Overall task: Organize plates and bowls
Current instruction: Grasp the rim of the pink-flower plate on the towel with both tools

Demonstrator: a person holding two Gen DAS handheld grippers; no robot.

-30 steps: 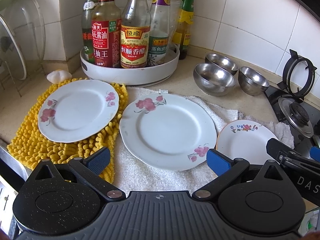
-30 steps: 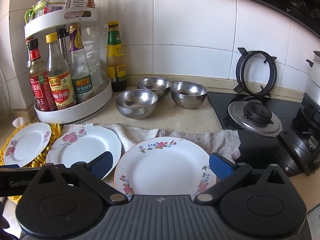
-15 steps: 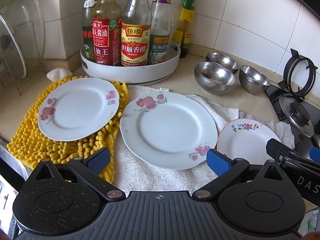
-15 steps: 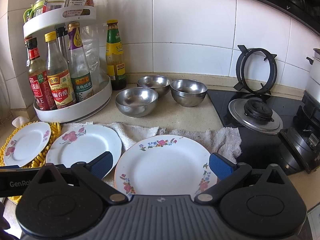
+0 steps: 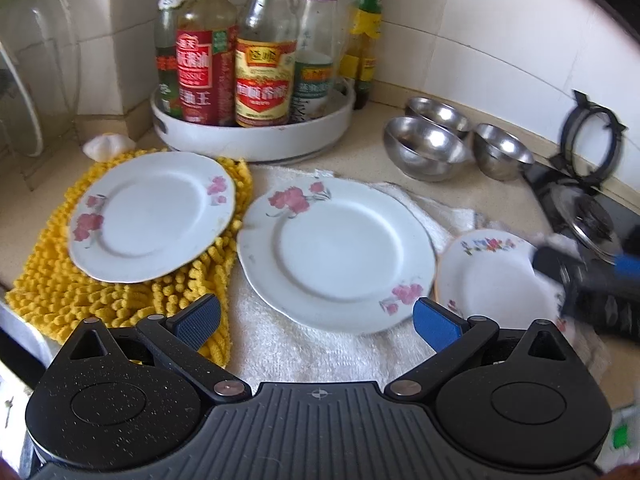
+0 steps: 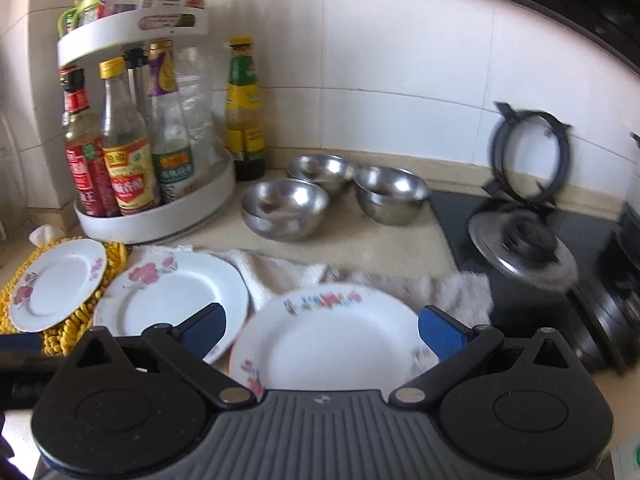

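1. Left tongs [image 5: 316, 322] released, holding nothing, hovering over the middle plate [image 5: 336, 252] on the white towel [image 5: 320, 356].
2. Right tongs [image 6: 320, 330] released, now closer over the small plate [image 6: 332, 340].
3. Views blurred: both just started moving; no plate lifted yet.
4. Steel bowls [image 6: 286, 208] untouched behind.

Bright daylight, motion blur, fisheye edges

Right gripper [image 6: 322, 332] shifted up and to 9 o'clock over the small floral plate [image 6: 332, 340], now motion-blurred at 3 o'clock in the left wrist view. Three steel bowls [image 6: 286, 208] sit lower in frame.
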